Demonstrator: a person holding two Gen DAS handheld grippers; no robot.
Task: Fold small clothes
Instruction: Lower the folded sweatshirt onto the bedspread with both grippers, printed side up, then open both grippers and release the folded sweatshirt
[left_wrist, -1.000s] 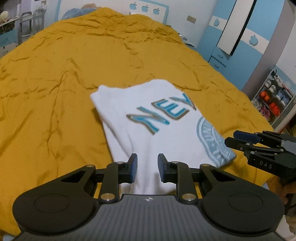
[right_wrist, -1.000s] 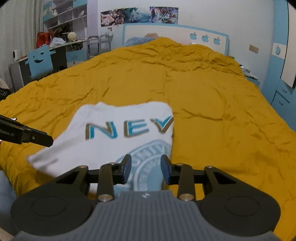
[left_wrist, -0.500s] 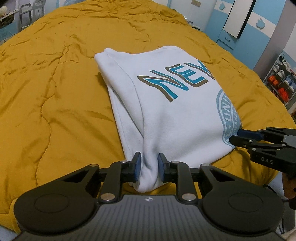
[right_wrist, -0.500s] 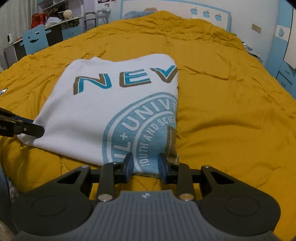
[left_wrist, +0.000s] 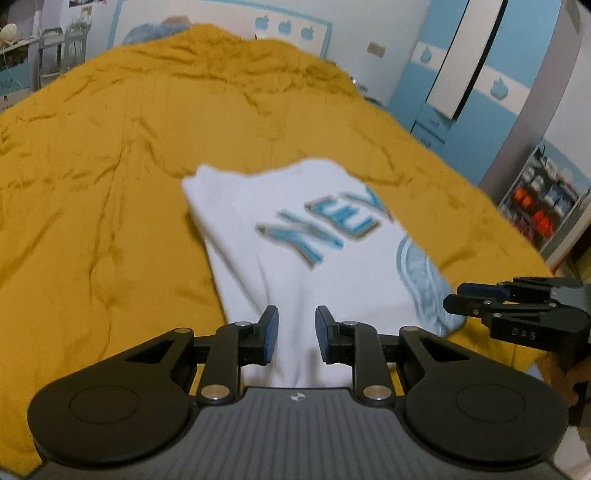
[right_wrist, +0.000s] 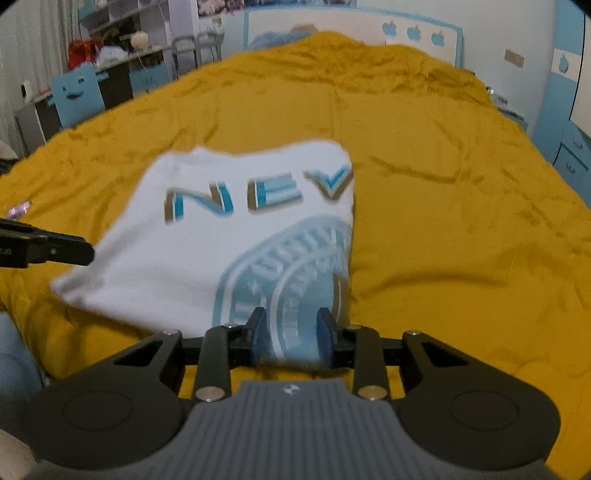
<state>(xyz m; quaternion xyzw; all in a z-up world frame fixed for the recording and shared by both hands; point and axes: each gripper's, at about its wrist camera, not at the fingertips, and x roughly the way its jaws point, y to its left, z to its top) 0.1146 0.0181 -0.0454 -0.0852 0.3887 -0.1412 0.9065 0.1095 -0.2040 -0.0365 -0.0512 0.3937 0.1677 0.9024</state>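
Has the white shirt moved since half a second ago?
Yes. The white shirt is lifted; its near edge, then flat on the yellow bedspread, hangs in both grippers.

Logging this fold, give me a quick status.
Left tongs and right tongs each clamp the near edge of the shirt. Shirt folded, on the yellow quilt. Nothing in the way.

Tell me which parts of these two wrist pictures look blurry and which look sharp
Left wrist view: the white shirt and its lettering are smeared by motion blur, while the left claw stays crisp; straight lines bow toward the edges. Right wrist view: the shirt's edges and round print are blurred, the right claw sharp, the yellow bedspread softly blurred, dark fisheye corners.
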